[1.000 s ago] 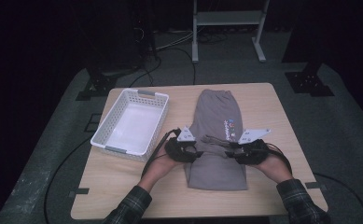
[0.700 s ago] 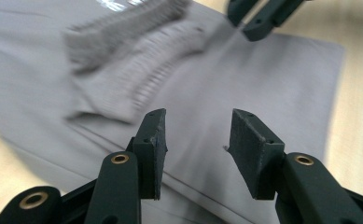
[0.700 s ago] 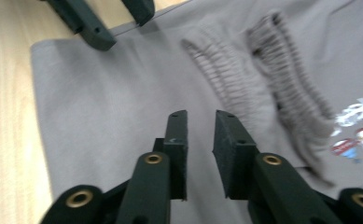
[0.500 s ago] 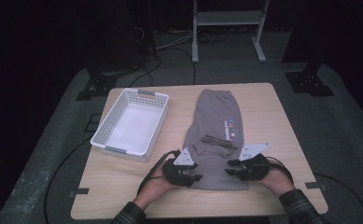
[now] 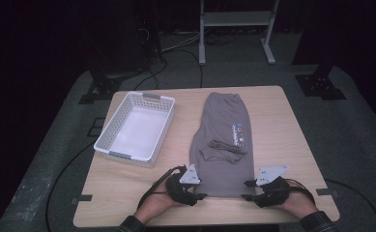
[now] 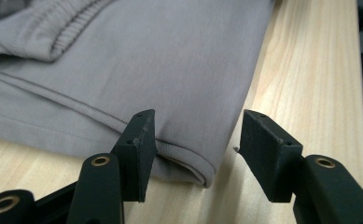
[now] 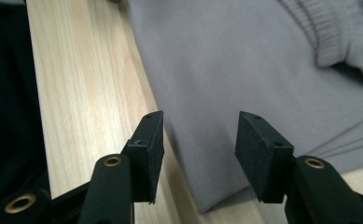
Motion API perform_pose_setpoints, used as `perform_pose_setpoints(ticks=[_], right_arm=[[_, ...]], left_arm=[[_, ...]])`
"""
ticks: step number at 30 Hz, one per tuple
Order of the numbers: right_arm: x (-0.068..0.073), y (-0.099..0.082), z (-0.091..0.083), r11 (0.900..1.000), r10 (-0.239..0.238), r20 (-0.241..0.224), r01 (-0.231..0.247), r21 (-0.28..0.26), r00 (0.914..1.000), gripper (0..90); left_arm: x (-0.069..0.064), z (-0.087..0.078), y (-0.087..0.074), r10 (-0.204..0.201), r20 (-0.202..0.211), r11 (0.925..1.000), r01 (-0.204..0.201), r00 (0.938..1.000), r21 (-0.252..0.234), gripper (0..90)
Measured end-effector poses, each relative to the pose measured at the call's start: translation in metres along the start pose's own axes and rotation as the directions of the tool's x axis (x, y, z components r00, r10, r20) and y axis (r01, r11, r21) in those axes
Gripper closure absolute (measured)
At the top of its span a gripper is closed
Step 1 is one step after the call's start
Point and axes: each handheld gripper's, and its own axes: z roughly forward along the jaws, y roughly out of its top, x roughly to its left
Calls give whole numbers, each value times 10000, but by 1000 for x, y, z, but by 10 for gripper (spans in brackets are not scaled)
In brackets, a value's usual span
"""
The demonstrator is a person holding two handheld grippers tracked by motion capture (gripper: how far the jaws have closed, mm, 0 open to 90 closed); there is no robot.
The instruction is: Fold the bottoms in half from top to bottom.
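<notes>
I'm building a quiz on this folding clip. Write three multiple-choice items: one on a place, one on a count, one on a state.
1. Where does the white basket stand relative to the grey garment?
A. on top of it
B. at its left on the table
C. on the floor

2. How many claws are at the garment's near edge?
A. one
B. two
C. three

3. How are the left claw's jaws?
A. open around the garment's corner
C. clamped on the basket's rim
B. shut on nothing

Key: 1 B, the high view shows it left of the garment on the wooden table. 2 B, left claw and right claw flank the two near corners. 3 A, the corner lies between the jaws with gaps, and they have just been opening.
</notes>
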Motion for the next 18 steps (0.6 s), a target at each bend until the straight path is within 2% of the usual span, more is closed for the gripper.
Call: perform_pose_setpoints(ticks=[5,9,12,18], right_arm=[[1,-2,7,9991,-163,12,163,385,9999,520],[0,-2,8,9990,-239,15,239,378,9997,533],[1,-3,9,9986,-383,83,380,375,9992,552],[2,-3,8,9966,-714,161,706,434,9973,549]], left_arm=[[-2,2,0,139,-52,9998,-138,9999,135,445],[-1,3,-1,241,-65,9991,-238,9997,339,445],[0,4,-2,222,-50,9993,-220,9997,295,445],[-4,2,1,673,-276,9969,-661,9974,426,431]])
